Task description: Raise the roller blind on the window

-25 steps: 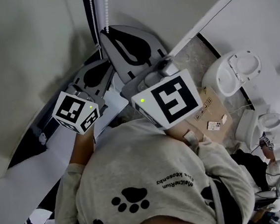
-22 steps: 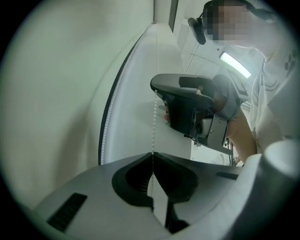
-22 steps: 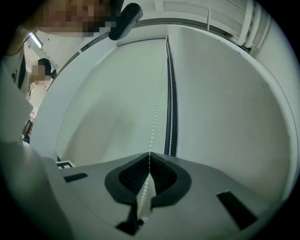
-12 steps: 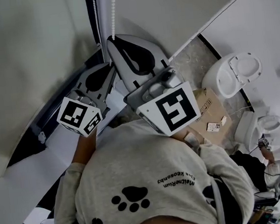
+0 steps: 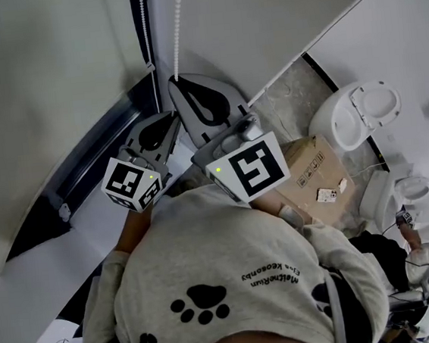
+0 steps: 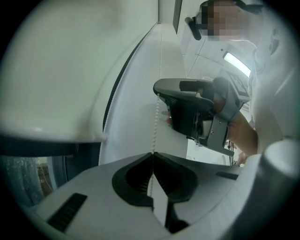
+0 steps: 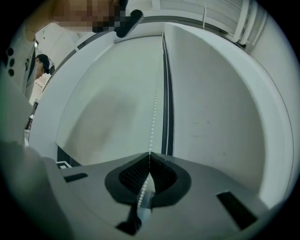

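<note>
A white bead chain (image 5: 179, 26) hangs beside the pale roller blind (image 5: 38, 86) and the dark window frame (image 5: 85, 169). My right gripper (image 5: 176, 79) is the higher one, shut on the chain (image 7: 154, 112), which enters its closed jaws at the tip. My left gripper (image 5: 171, 118) sits just below and left of it. It is also shut on the bead chain (image 6: 154, 126), which runs up from its tip past the right gripper (image 6: 159, 93). A second strand (image 5: 143, 22) hangs free to the left.
The white wall (image 7: 220, 103) lies right of the frame strip. On the floor below stand a cardboard box (image 5: 317, 167) and white toilets (image 5: 360, 110). Another person (image 5: 427, 232) sits at the far right. The holder's grey shirt fills the lower head view.
Both grippers have come lower in the head view. The right gripper has come down the chain's line, and its marker cube looks smaller. The left one has shifted down and slightly right.
</note>
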Demonstrator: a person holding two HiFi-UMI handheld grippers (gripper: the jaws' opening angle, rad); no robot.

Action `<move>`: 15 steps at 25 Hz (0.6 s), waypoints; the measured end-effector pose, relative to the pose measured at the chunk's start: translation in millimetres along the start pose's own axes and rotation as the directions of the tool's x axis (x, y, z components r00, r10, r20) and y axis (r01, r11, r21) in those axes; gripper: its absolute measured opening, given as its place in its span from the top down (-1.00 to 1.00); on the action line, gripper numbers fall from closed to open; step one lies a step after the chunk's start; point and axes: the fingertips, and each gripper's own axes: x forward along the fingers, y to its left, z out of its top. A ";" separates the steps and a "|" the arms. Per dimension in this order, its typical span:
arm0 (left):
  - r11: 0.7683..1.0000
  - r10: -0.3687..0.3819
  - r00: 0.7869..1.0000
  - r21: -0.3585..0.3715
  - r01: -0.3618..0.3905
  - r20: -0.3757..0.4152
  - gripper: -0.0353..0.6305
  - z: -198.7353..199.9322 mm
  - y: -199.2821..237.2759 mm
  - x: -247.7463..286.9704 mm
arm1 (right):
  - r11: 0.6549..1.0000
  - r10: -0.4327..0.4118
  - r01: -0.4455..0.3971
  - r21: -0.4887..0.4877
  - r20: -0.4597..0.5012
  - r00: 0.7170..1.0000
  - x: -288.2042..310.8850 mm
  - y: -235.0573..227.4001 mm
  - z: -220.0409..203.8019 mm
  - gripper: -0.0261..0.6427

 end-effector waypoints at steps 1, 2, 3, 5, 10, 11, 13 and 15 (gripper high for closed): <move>1.000 0.005 1.000 -0.005 -0.005 -0.007 0.86 -8.2 1.4 -1.4 | 1.000 0.005 -0.005 0.005 0.000 1.000 -0.3 2.6 -6.3 0.89; 1.000 0.010 1.000 -0.010 -0.011 -0.014 0.86 -16.5 3.3 -2.5 | 1.000 0.006 -0.005 0.007 -0.014 1.000 -0.9 4.3 -15.1 0.89; 1.000 0.016 1.000 -0.014 -0.016 -0.022 0.86 -25.2 5.4 -3.1 | 1.000 0.002 -0.002 0.005 -0.041 0.999 -2.1 5.3 -26.3 0.89; 1.000 0.026 0.999 -0.010 -0.026 -0.044 0.86 -43.3 8.9 -3.2 | 1.000 -0.002 0.002 0.005 -0.082 0.997 -4.4 7.0 -46.8 0.89; 0.999 0.041 0.995 0.009 -0.041 -0.096 0.86 -84.0 13.3 -3.9 | 1.000 0.002 0.002 0.024 -0.150 0.989 -12.5 9.9 -91.7 0.89; 0.999 0.044 0.994 0.010 -0.043 -0.103 0.86 -89.9 13.9 -4.2 | 1.000 0.000 0.004 0.025 -0.154 0.988 -13.5 9.6 -96.9 0.89; 0.999 0.046 0.992 0.010 -0.045 -0.117 0.86 -99.5 14.9 -4.0 | 0.999 -0.003 0.008 0.035 -0.158 0.987 -14.3 8.9 -106.0 0.89; 0.999 0.046 0.990 0.009 -0.045 -0.135 0.86 -109.2 15.1 -3.8 | 0.999 0.003 0.006 0.053 -0.162 0.987 -13.5 9.7 -113.5 0.89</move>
